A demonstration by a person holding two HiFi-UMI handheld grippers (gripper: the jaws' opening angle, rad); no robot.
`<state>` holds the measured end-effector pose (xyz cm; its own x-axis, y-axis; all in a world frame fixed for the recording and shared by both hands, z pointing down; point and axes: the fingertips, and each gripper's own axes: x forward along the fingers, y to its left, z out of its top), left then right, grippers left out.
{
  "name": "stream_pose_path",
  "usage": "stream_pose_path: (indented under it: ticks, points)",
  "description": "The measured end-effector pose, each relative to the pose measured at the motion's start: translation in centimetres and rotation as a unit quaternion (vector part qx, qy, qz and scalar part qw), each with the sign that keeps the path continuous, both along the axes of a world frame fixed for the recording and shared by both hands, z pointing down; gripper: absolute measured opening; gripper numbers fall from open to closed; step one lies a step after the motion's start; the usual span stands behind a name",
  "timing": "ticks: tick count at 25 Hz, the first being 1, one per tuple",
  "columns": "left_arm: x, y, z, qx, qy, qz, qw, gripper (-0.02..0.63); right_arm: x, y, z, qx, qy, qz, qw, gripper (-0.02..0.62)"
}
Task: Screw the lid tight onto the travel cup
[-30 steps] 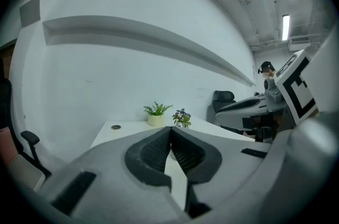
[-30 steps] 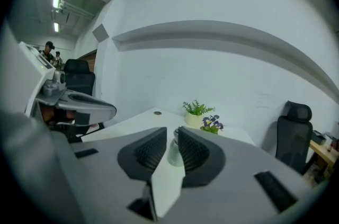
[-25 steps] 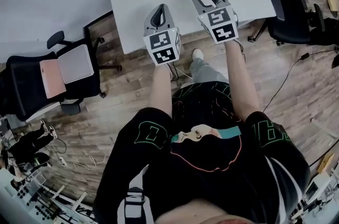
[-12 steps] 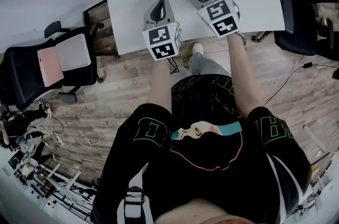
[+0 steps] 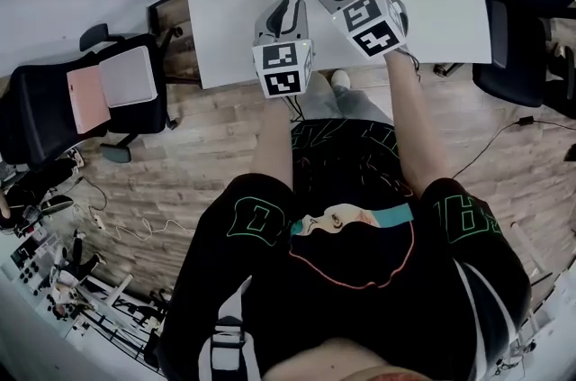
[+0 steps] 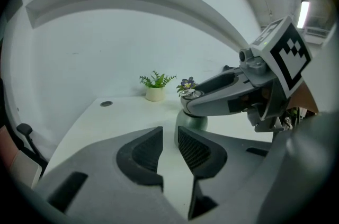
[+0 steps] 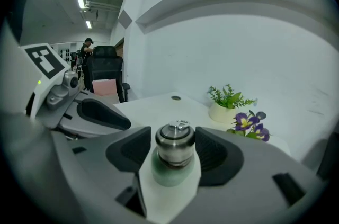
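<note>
Now | travel cup [image 7: 170, 172] upright on table [image 5: 234, 1], lid [image 7: 175, 139] on | right gripper [image 7: 172, 154] just opened wide astride lid, not gripping | left gripper [image 6: 169, 135] before cup, just parted, empty | centre on lid, then close.

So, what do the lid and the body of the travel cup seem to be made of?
Lid: probably stainless steel with a brushed finish; it is grey, with bright highlights along its rings.
Cup body: pale green matte coating, no glare; the material underneath cannot be told.
</note>
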<state>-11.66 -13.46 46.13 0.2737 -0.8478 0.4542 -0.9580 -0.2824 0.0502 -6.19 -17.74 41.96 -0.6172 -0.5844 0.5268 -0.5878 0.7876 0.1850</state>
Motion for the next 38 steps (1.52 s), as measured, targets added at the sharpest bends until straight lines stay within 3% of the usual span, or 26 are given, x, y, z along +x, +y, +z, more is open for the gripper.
stream_pose_path:
  ticks: [3,8,14,18,28,38]
  points:
    - [0.8,0.2,0.6,-0.01,-0.002,0.014,0.9999,0.103,0.4,-0.1,0.1,0.004,0.0,0.01,1.0,0.237]
    - [1.3,-0.3,1.6,-0.022,-0.005,0.042,0.9989,0.129,0.0,-0.3,0.4,0.003,-0.021,0.019,1.0,0.235]
    - [2.2,-1.4,3.0,-0.033,-0.005,0.068,0.9971,0.168,0.2,-0.3,0.5,-0.025,-0.106,0.048,0.993,0.233]
    - [3.4,-2.0,3.6,-0.038,-0.006,0.088,0.9954,0.205,0.6,-0.4,0.8,-0.026,-0.136,0.057,0.989,0.233]
    - [4.4,-2.6,3.6,-0.027,0.017,0.152,0.9878,0.262,1.0,-0.4,0.7,-0.021,-0.16,0.043,0.986,0.235]
    - [5.0,-2.7,4.0,-0.027,0.005,0.157,0.9872,0.265,1.2,-0.4,0.9,-0.01,-0.154,0.05,0.987,0.235]
